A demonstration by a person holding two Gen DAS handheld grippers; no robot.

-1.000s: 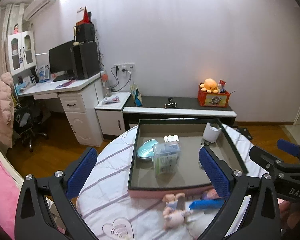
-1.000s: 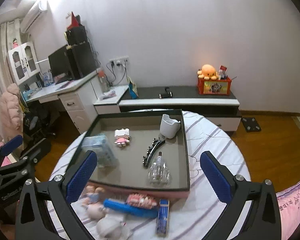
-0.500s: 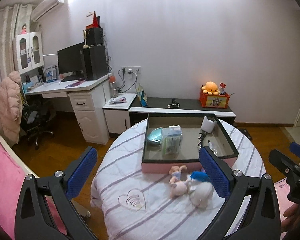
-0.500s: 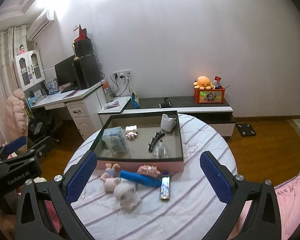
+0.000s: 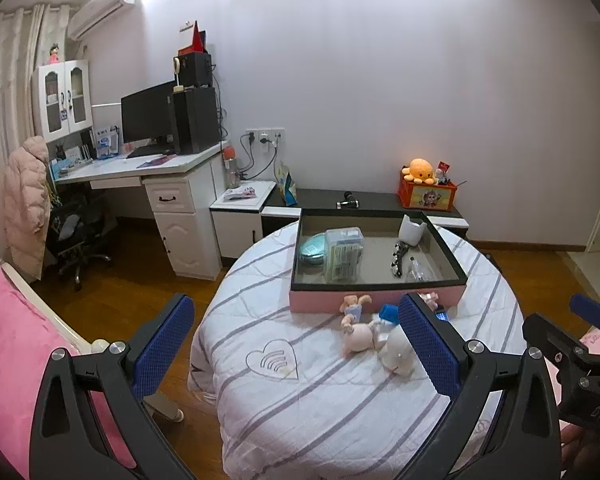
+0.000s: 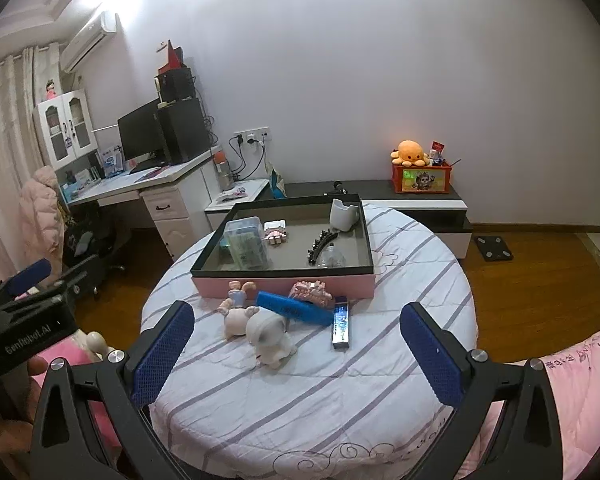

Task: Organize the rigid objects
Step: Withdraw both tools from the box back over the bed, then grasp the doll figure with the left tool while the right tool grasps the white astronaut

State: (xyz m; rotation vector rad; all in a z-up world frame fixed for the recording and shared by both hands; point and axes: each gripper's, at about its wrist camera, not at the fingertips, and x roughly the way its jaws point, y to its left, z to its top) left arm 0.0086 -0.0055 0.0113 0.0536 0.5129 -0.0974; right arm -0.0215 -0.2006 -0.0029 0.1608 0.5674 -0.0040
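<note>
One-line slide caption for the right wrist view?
Open right gripper faces toys beside a pink tray on a round striped table.

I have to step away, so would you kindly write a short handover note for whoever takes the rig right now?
Left gripper: open, empty, held back from the round table.
Right gripper: open, empty, also held back.
In the pink tray: clear plastic box, white cup, black hair clip, small glass bottle, pink block figure.
Left on the cloth in front of the tray: small doll, white figurine, blue bar, pink hair claw, slim blue box.
Next: probably move these five into the tray.
</note>
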